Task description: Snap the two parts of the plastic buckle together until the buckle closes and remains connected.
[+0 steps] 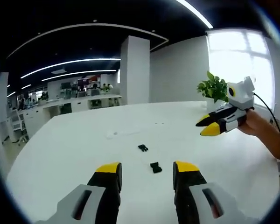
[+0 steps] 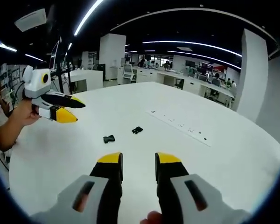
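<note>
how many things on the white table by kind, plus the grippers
buckle parts: 2, one nearer the left gripper, the other farther off, lying apart
grippers: 2, left gripper and right gripper
potted plant: 1
total: 5

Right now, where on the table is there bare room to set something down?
Most of the white table is bare around the two buckle parts. Busier spots: the potted plant by the window, and the strip of small marks.

A broad white table (image 1: 74,154) carries two small black buckle halves (image 1: 155,167) (image 1: 143,148), lying apart near its middle; a pale strip (image 2: 179,125) lies just beyond them.
</note>
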Demonstrator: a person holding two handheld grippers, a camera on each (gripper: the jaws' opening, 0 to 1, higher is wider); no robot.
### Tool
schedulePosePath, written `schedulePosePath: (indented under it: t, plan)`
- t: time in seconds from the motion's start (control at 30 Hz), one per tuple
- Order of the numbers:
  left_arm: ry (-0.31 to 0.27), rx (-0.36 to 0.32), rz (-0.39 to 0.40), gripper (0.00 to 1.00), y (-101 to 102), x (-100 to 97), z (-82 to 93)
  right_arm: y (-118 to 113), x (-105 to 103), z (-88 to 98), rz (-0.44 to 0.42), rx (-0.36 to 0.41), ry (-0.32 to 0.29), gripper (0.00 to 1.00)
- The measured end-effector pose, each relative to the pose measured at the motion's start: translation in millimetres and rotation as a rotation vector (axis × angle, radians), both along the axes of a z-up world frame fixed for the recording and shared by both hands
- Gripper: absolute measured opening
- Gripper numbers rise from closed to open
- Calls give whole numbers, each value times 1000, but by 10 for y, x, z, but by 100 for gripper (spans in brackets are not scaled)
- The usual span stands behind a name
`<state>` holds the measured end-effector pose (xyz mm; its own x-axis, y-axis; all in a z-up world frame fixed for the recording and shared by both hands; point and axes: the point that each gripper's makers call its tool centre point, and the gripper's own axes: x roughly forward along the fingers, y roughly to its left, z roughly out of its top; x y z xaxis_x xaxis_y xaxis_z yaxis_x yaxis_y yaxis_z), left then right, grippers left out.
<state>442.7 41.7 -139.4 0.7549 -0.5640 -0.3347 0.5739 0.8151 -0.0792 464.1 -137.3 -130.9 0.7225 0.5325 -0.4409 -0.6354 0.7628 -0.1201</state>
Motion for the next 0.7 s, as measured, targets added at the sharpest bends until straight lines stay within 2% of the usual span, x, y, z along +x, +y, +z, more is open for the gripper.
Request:
schedulePosePath:
  t: [0.4,0.7]
  plan:
    - [-1,40,-8,45,-59,157,38,130,181,-2,31,3,0,27]
    - [16,67,15,45,4,333,-21,232,302,-32,49,3,4,27]
